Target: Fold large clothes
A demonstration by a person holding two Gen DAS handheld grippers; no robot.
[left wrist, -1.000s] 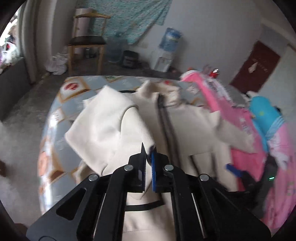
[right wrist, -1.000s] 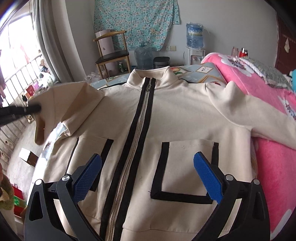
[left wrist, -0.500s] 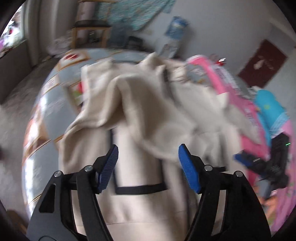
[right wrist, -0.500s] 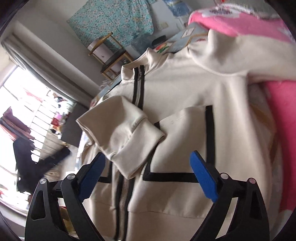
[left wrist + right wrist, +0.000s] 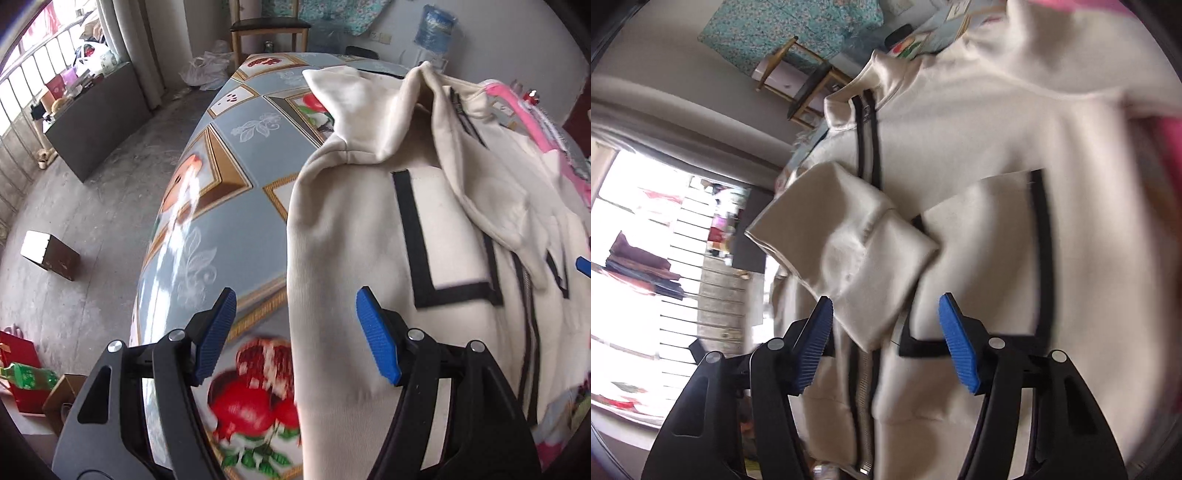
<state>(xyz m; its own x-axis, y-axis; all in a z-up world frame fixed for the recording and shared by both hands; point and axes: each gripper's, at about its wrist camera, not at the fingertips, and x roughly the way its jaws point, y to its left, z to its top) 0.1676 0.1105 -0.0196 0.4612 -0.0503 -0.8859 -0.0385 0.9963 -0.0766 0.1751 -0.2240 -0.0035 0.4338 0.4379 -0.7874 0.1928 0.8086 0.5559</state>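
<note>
A cream zip jacket with black trim lies face up on the patterned tablecloth. Its sleeve is folded across the chest, and the cuff rests over the zipper. My left gripper is open just above the jacket's side edge near the hem, with that edge between its blue fingers. My right gripper hovers over the front of the jacket. Its jaws are closing with the cuff's corner between them, and the pads stand apart from the cloth. A blue tip of it shows in the left wrist view.
A pink blanket lies along the far side of the jacket. A wooden chair and a water dispenser stand beyond the table's end. Boxes sit on the concrete floor, and a dark cabinet stands by the window.
My left gripper let go of the sleeve, opened and dropped to the jacket's side edge. The sleeve now lies across the chest. My right gripper rolled, moved over the cuff and narrowed.
</note>
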